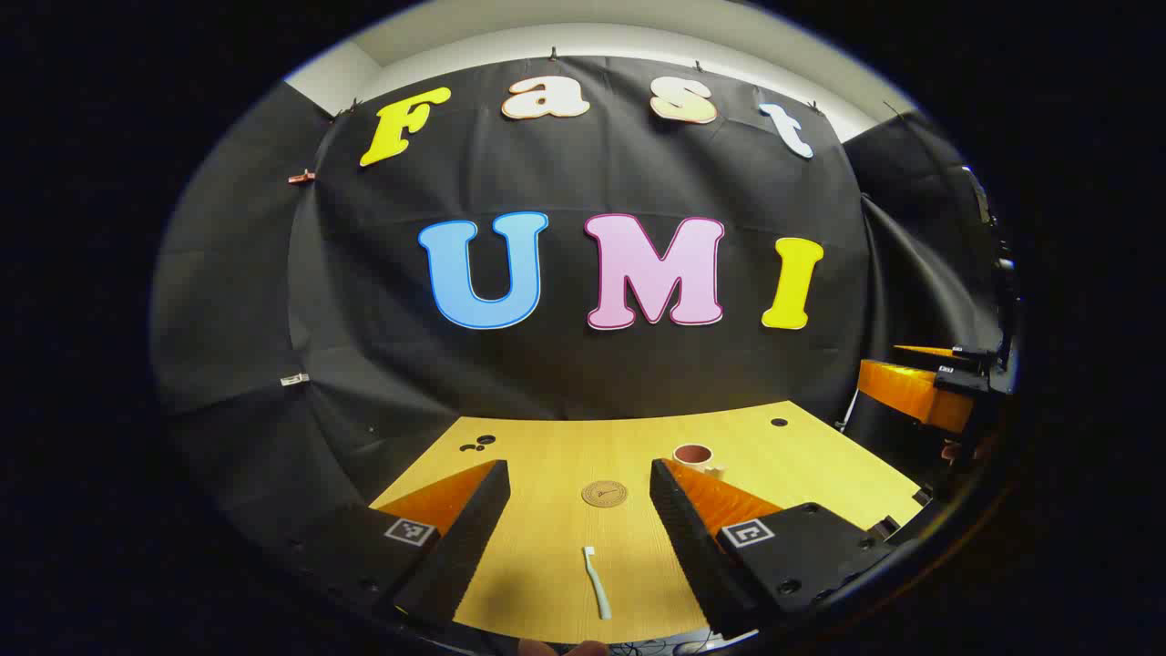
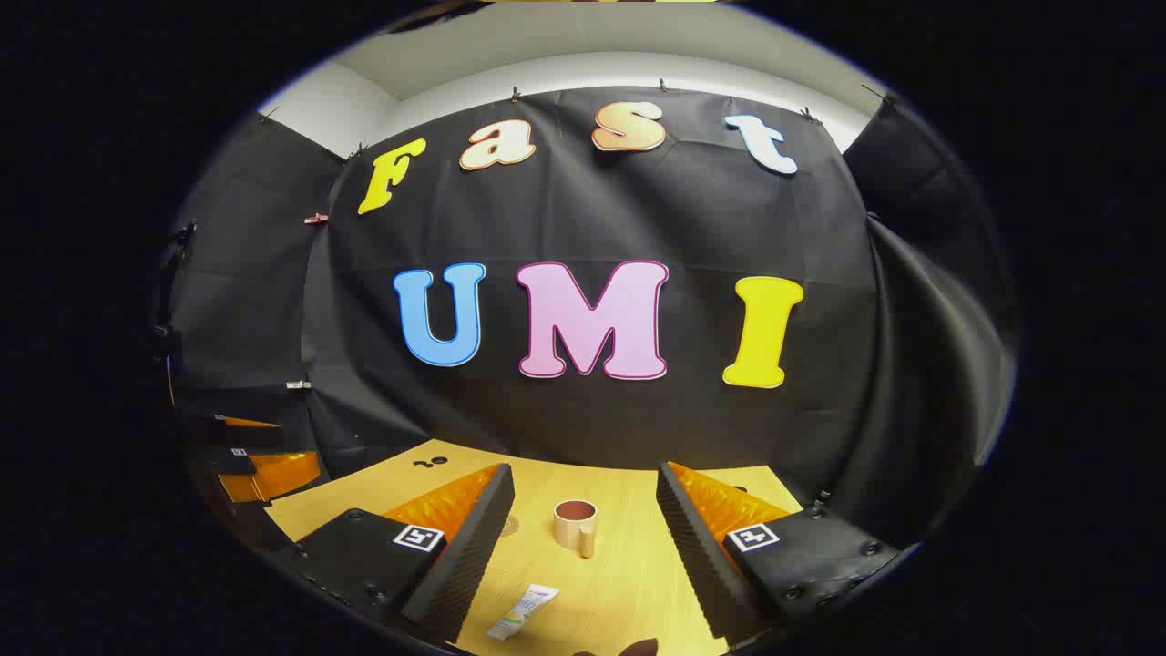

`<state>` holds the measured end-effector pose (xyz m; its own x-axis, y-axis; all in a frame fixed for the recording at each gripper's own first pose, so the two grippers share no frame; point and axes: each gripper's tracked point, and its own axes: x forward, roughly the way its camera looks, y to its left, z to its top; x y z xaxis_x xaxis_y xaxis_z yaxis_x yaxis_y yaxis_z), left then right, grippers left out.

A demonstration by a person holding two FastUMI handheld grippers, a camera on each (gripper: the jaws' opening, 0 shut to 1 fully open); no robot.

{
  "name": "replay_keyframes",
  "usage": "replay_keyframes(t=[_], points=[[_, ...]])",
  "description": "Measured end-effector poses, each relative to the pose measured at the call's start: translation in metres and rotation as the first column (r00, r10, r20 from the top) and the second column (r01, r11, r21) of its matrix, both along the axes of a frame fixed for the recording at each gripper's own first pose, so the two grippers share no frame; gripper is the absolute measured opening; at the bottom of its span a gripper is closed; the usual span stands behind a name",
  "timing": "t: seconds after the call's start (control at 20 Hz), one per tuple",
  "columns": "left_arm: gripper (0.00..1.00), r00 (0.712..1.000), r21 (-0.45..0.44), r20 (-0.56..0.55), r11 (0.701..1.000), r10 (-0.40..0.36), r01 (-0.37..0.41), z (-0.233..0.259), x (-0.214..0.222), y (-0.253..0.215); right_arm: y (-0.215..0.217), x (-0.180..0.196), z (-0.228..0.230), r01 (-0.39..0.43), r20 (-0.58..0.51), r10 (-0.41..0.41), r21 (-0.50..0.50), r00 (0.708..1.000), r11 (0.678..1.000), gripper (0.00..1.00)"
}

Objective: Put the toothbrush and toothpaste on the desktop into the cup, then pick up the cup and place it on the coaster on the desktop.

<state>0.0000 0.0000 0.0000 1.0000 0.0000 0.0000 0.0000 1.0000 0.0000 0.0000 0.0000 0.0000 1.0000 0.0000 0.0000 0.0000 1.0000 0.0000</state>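
Observation:
In the left gripper view a white toothbrush (image 1: 597, 583) lies flat on the wooden desktop (image 1: 547, 446), between the fingers of my open left gripper (image 1: 579, 528) and close in front of them. Beyond it sits a round cork coaster (image 1: 604, 493), and a pale cup (image 1: 696, 456) with a reddish inside stands farther right. In the right gripper view the cup (image 2: 576, 525) stands upright ahead of my open right gripper (image 2: 583, 547), its handle toward me. A small toothpaste tube (image 2: 523, 611) lies flat near the left finger. The coaster's edge (image 2: 509, 526) peeks out beside that finger.
Black cloth walls close off the back and sides of the desktop. Small round holes (image 1: 479, 443) mark the desktop's far left, and one hole (image 1: 779, 423) its far right. The right gripper (image 1: 938, 387) shows at the right edge of the left gripper view, the left gripper (image 2: 255, 465) at the left edge of the right gripper view.

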Motion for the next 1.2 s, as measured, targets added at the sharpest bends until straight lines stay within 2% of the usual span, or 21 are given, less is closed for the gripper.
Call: replay_keyframes(t=[0.85,1.05,1.2], points=[[0.98,1.000,-0.002,-0.016,1.000,-0.022,0.022,-0.005,0.005,0.005,0.008,0.002,-0.001,0.018,-0.015,-0.018,-0.003,1.000,1.000,0.97],[0.98,0.999,0.003,-0.034,1.000,-0.026,0.026,-0.012,0.006,0.004,0.018,0.010,-0.028,-0.002,-0.132,0.009,0.048,0.991,0.999,0.97],[0.98,0.999,0.008,-0.045,0.999,-0.031,0.031,-0.022,0.004,0.004,0.032,0.021,-0.076,-0.037,-0.319,0.064,0.089,0.946,0.995,0.97]])
